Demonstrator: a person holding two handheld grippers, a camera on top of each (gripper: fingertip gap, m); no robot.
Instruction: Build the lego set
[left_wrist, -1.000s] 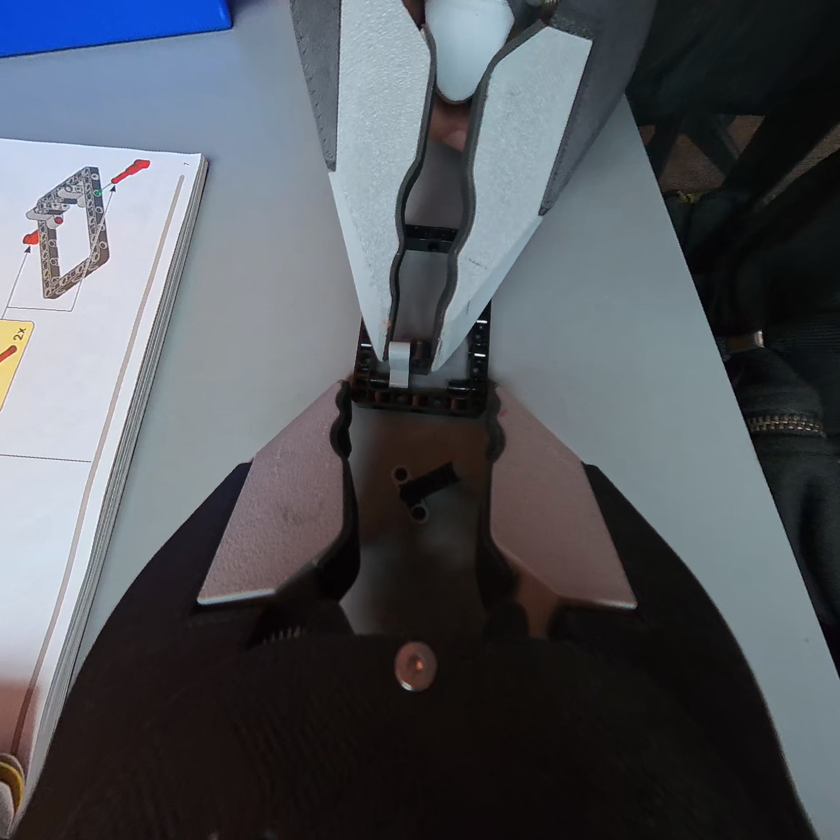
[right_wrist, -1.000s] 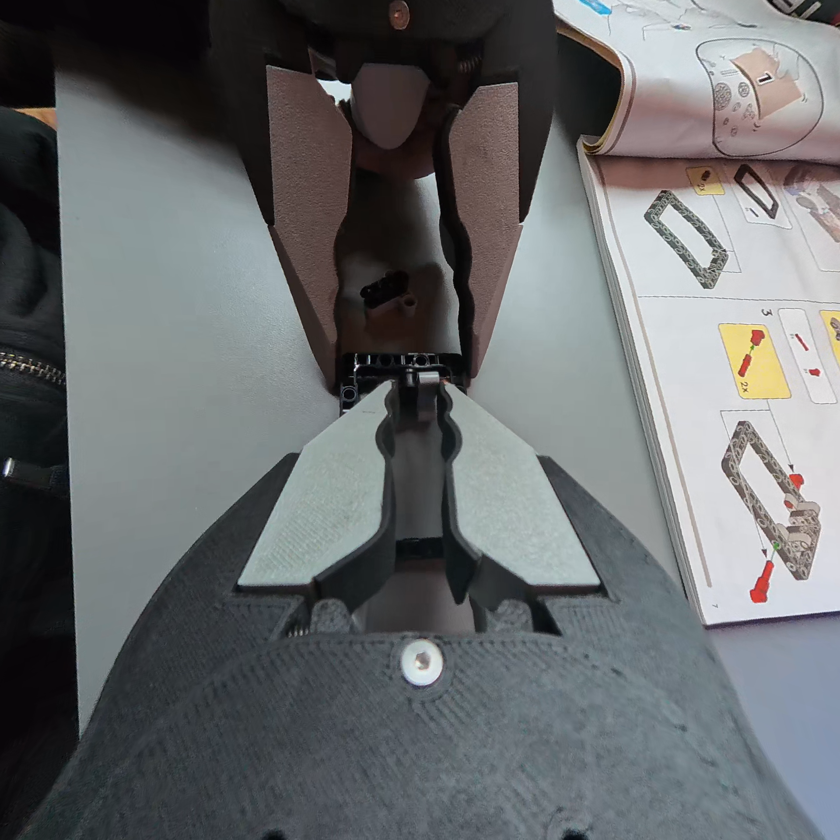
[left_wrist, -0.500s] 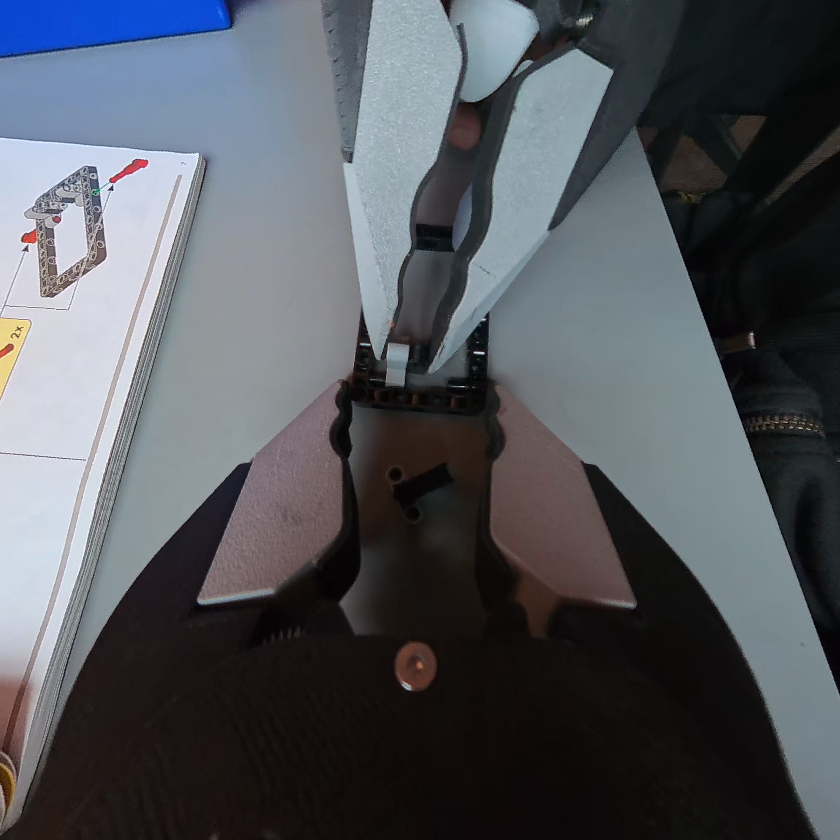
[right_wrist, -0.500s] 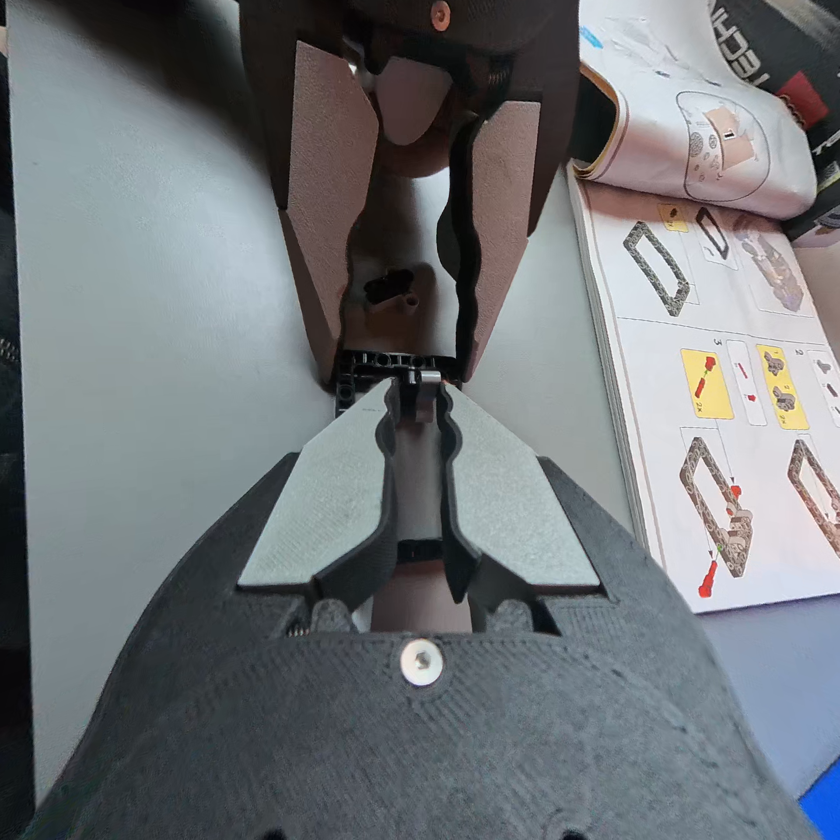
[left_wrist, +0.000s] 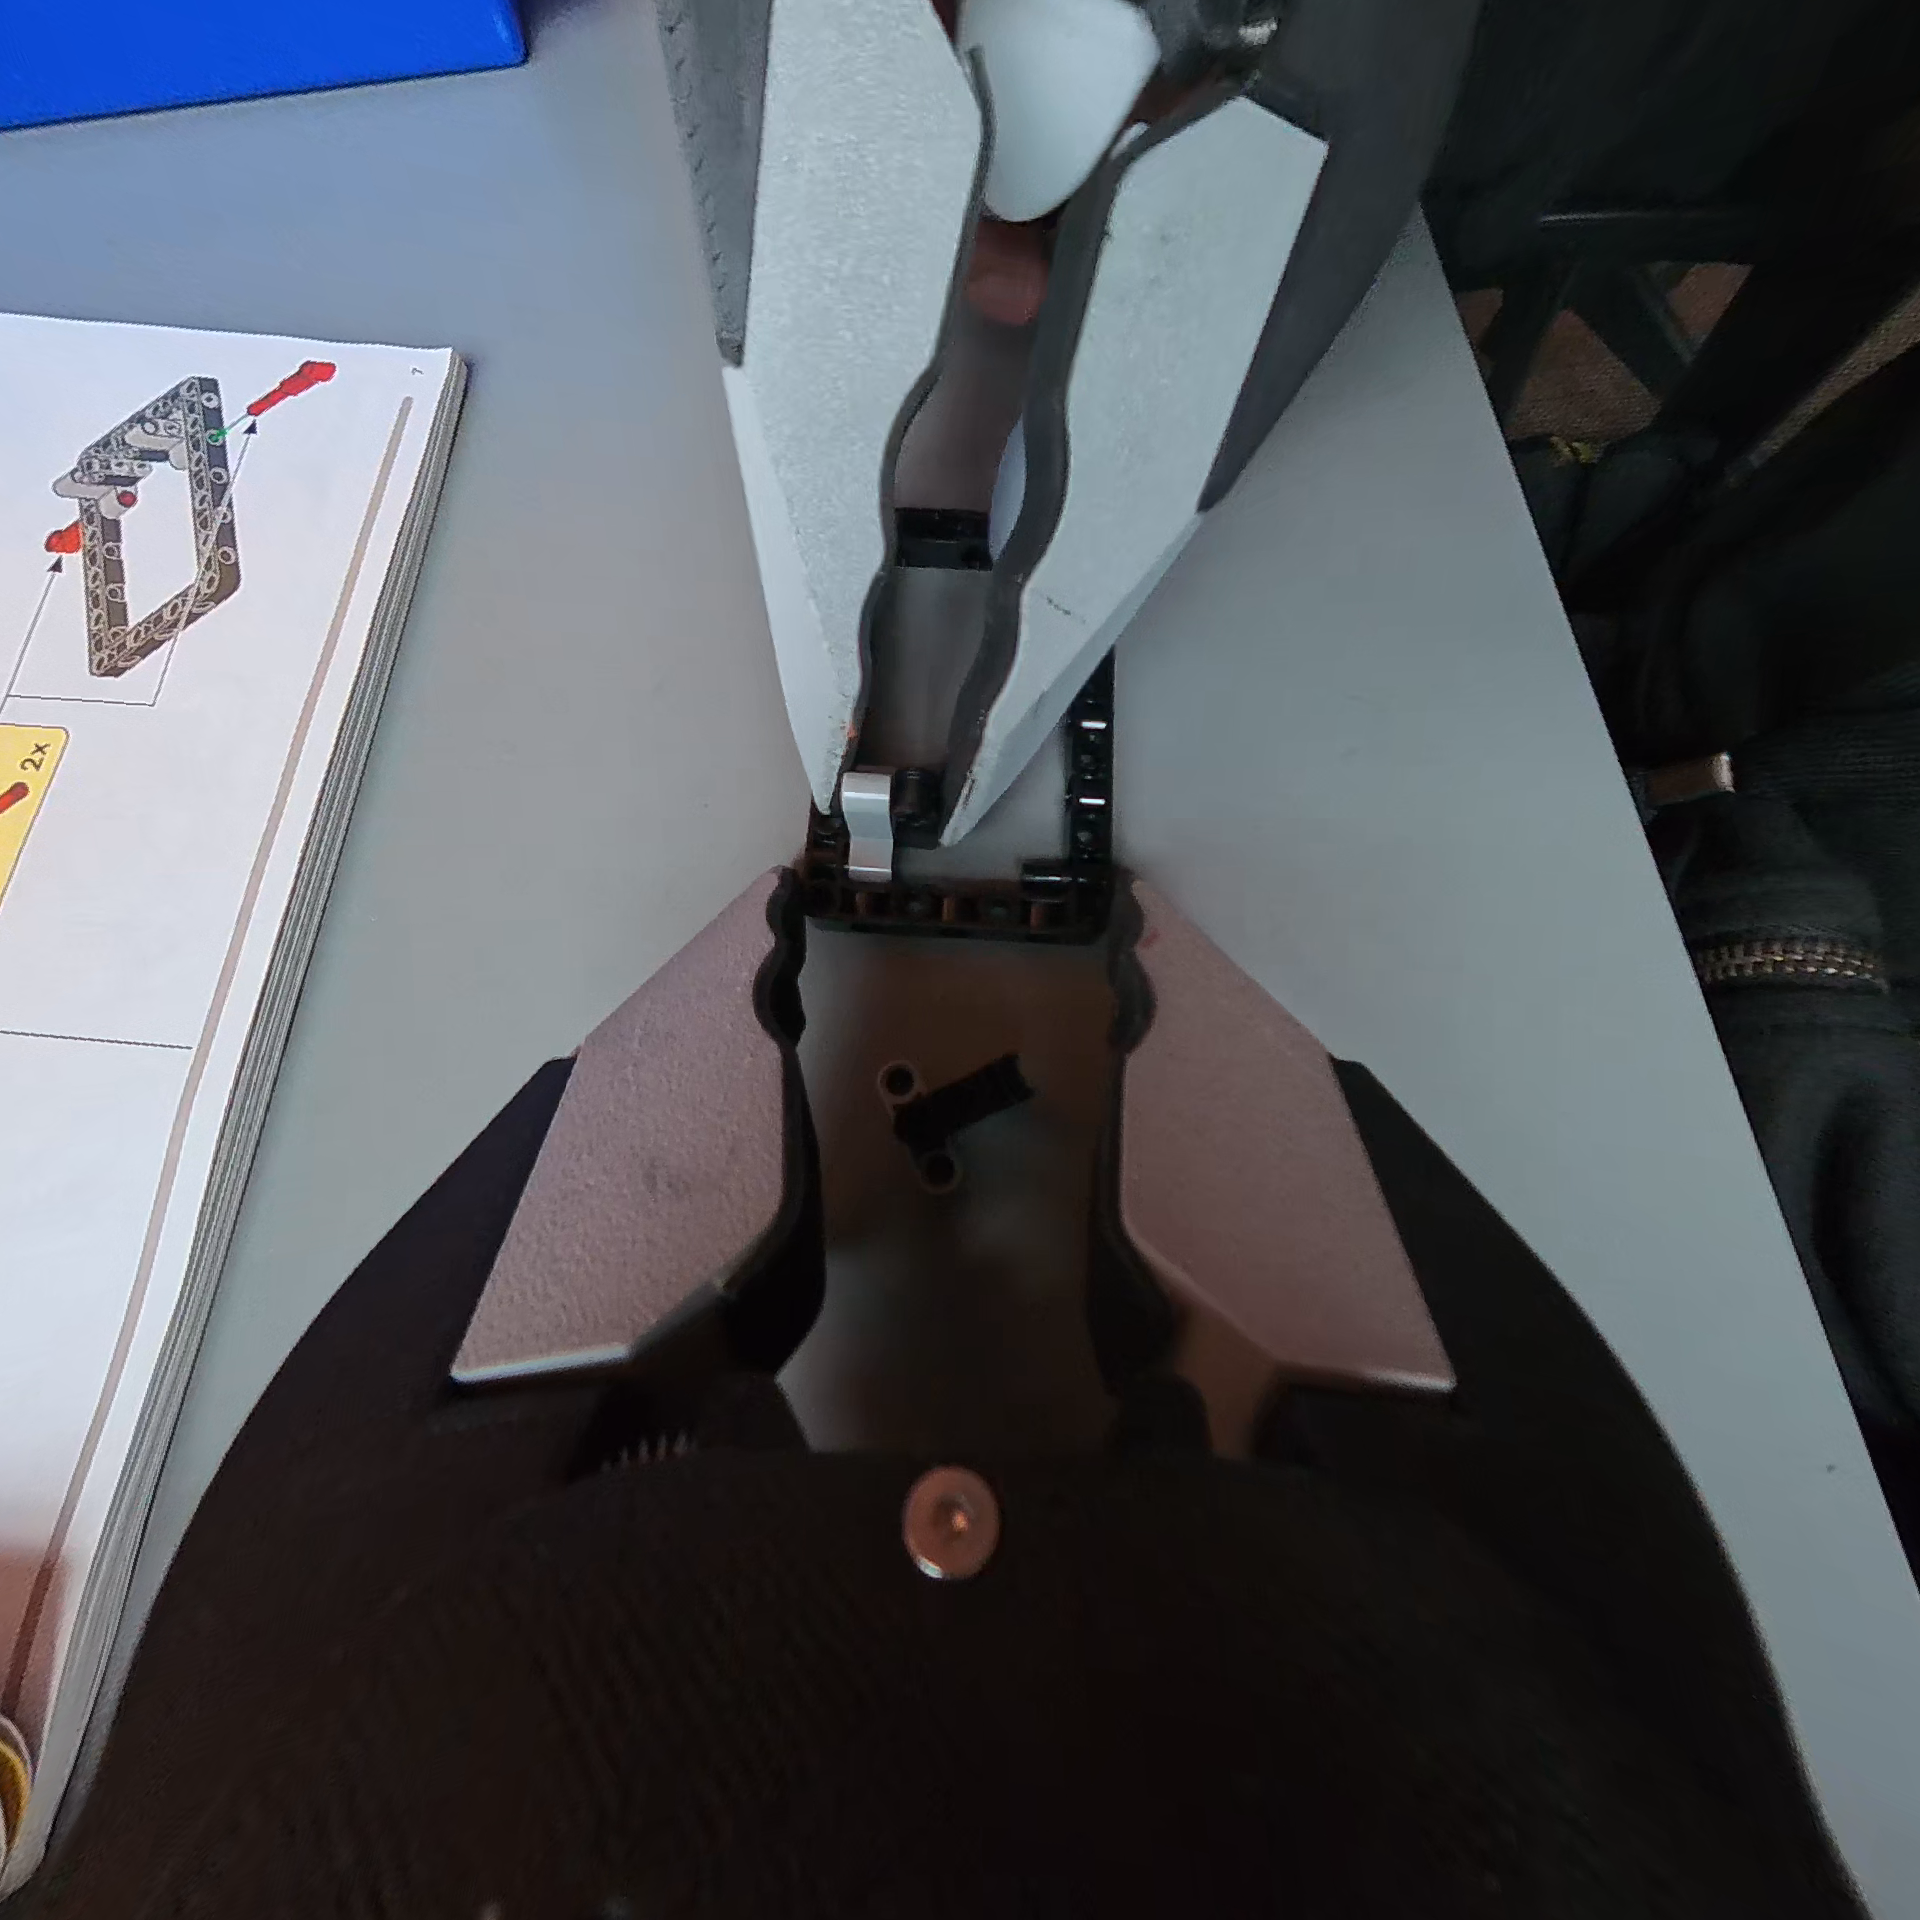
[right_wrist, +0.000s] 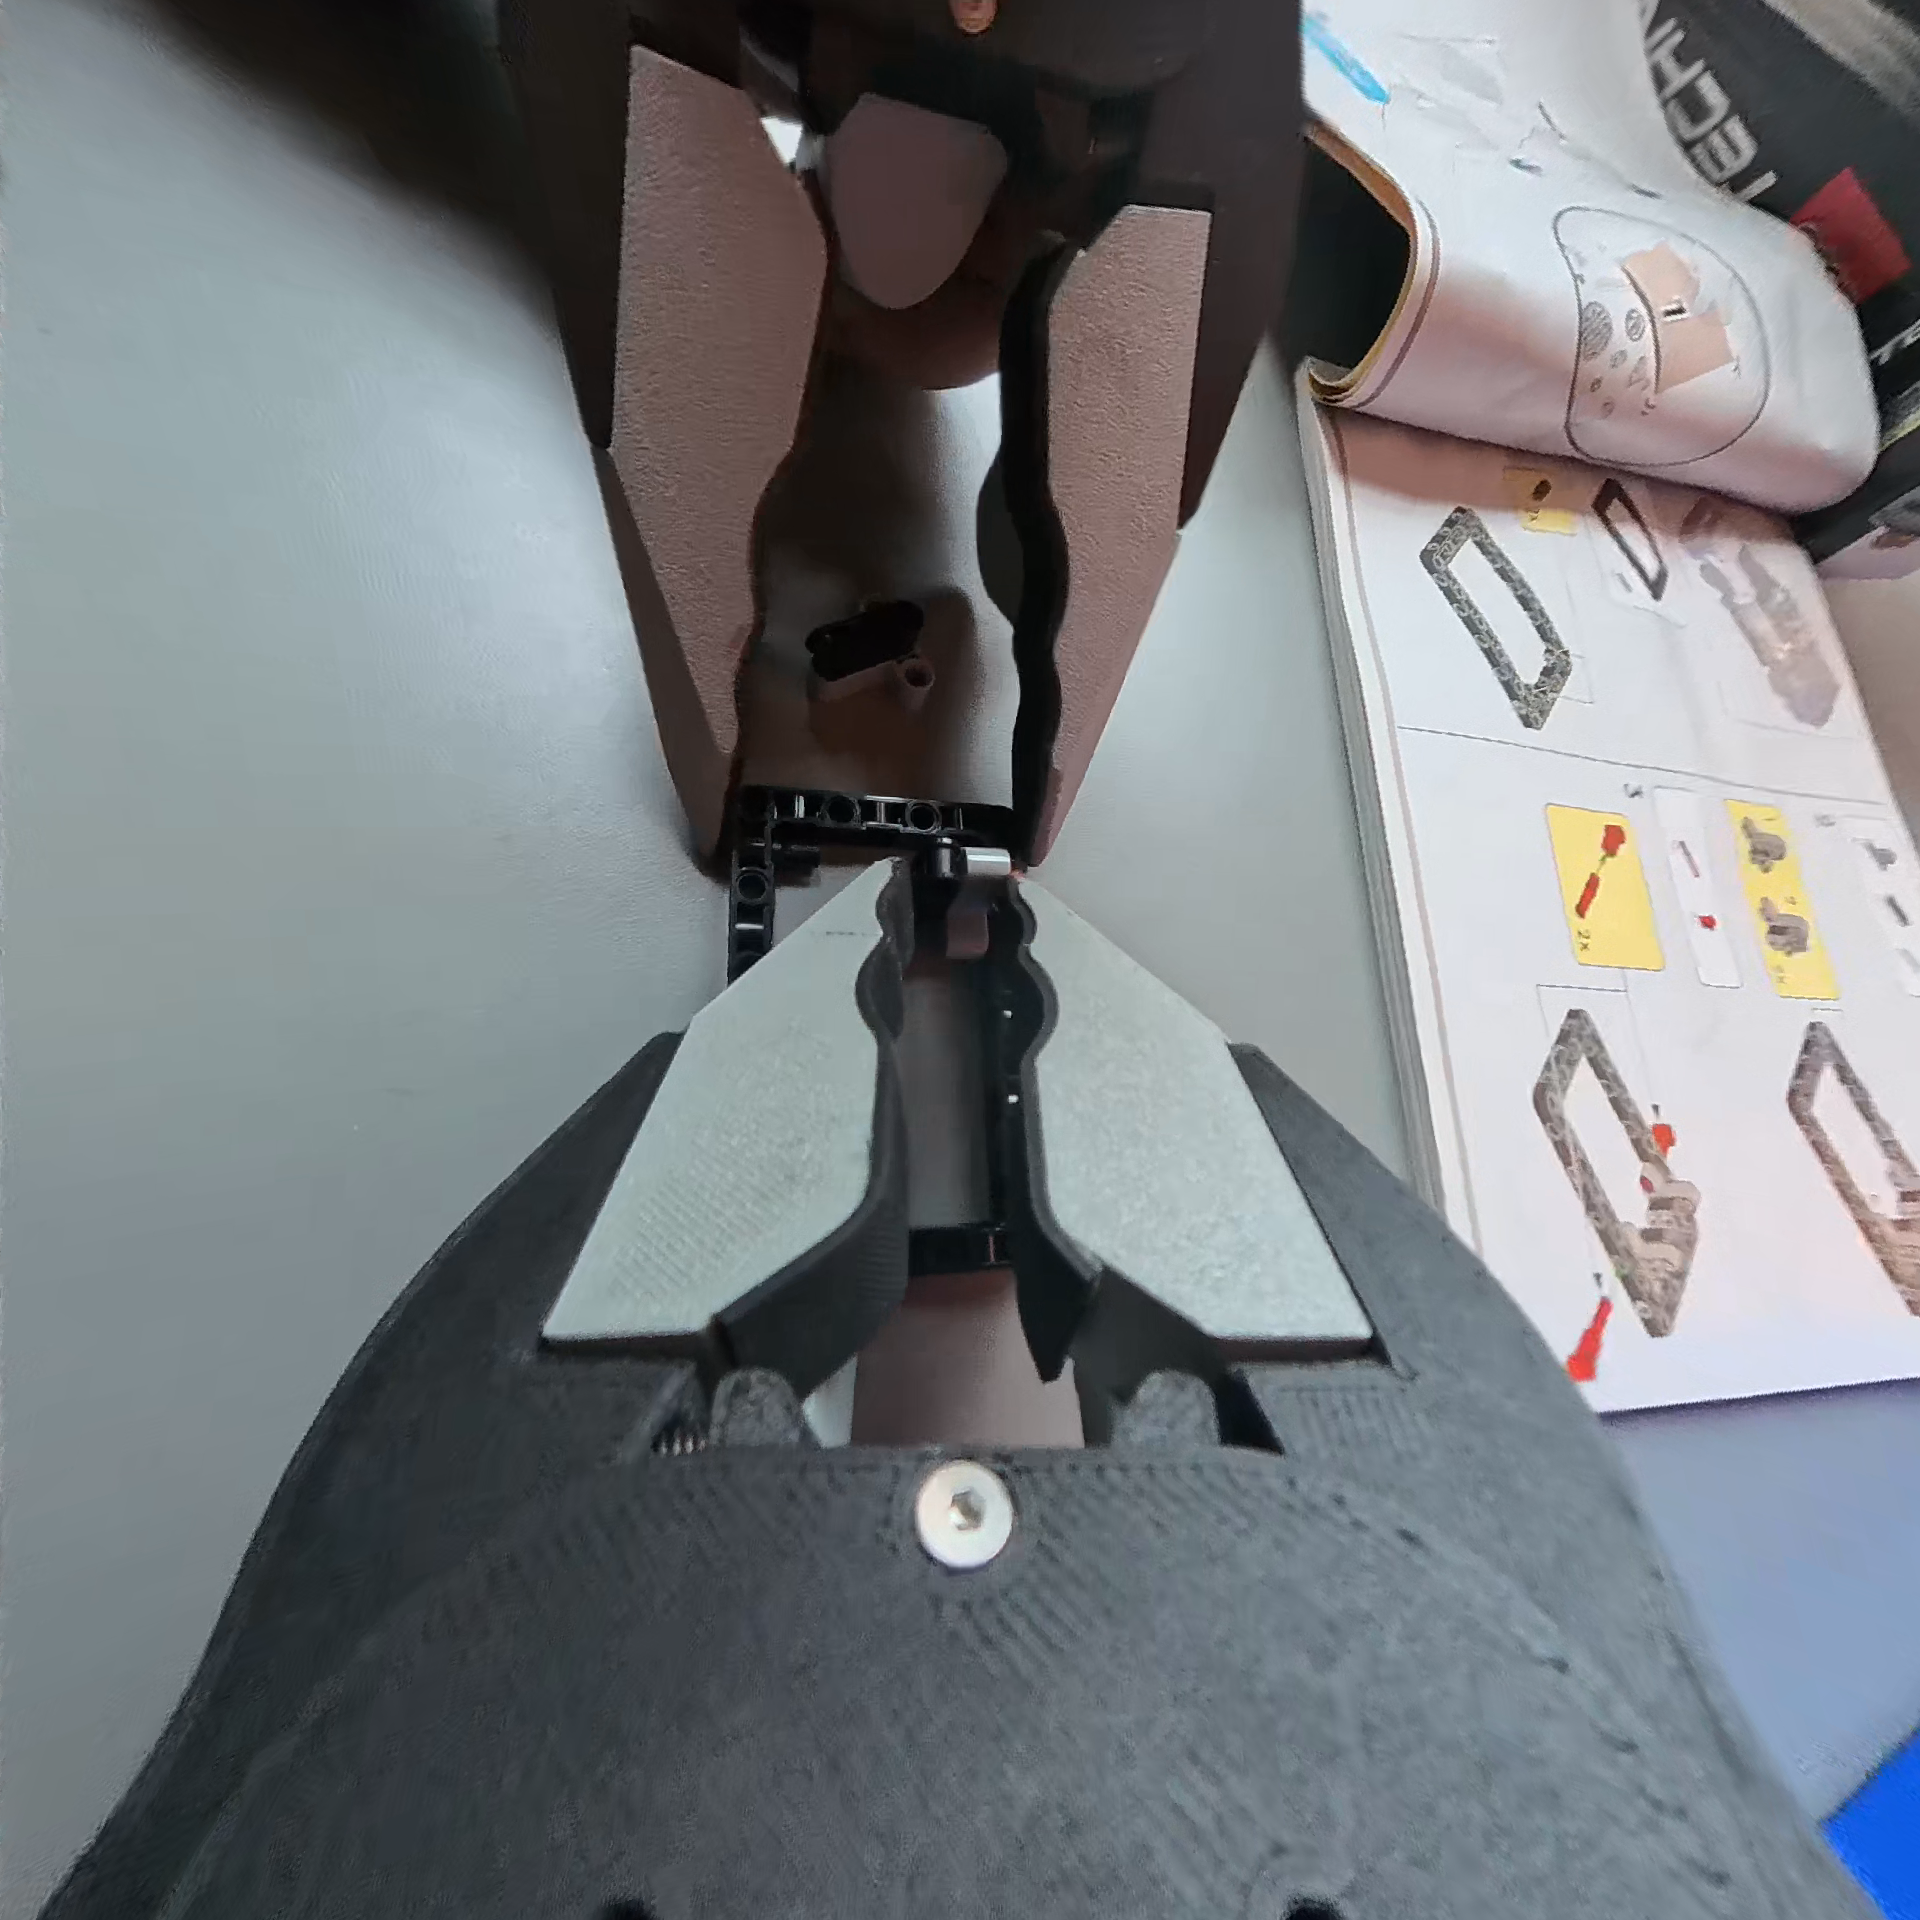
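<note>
Keep the left gripper (left_wrist: 956, 914), jaws wide and braced around the end of the black frame (left_wrist: 951, 912) on the table (left_wrist: 582, 644), steady; press the light grey connector (left_wrist: 869, 826), pinched in the narrow right gripper (right_wrist: 951, 894), squarely into the corner.

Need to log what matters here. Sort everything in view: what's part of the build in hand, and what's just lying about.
In use:
- black frame, held by the left claw
- light grey connector with black pin, held by the right claw at the frame
- open instruction booklet

Lying about:
- small loose black-and-grey piece on the table
- blue object
</note>
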